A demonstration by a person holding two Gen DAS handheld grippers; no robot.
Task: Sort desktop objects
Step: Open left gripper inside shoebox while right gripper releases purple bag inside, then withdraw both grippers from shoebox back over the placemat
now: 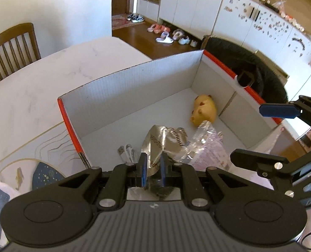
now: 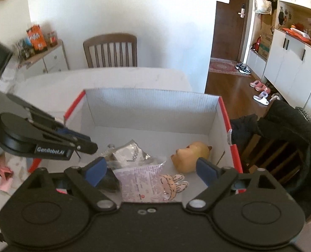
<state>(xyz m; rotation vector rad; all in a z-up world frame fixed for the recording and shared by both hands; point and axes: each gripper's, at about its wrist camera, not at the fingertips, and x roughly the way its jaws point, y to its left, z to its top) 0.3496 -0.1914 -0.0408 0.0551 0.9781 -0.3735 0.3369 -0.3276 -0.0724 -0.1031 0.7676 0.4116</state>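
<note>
**A:** What is your left gripper (image 1: 153, 169) doing?

**B:** Its blue-padded fingers (image 1: 143, 168) are clenched on the crumpled silver foil packet (image 1: 161, 145), holding it inside the open white cardboard box with red edges (image 1: 121, 88), near the box's front. Your right gripper (image 2: 153, 169) is released: its two blue pads stand wide apart with nothing between them, poised over the box's near edge.

**A:** What else lies in your box?

**B:** A yellow soft toy animal (image 2: 192, 154) lies on the floor toward the right wall. A pale pink printed plastic bag (image 2: 142, 180) lies at the front, touching the foil packet, with a small cartoon rabbit figure (image 2: 173, 181) just beside it. In your left wrist view a coiled white USB cable (image 1: 128, 152) sits left of the packet, near the front left corner.

**A:** And around the box?

**B:** It stands on the white marble-look table (image 1: 50, 69). A brown wooden chair (image 2: 110, 50) stands at the table's far side, and a black garment (image 2: 289, 126) hangs over another chair right of the box.
</note>
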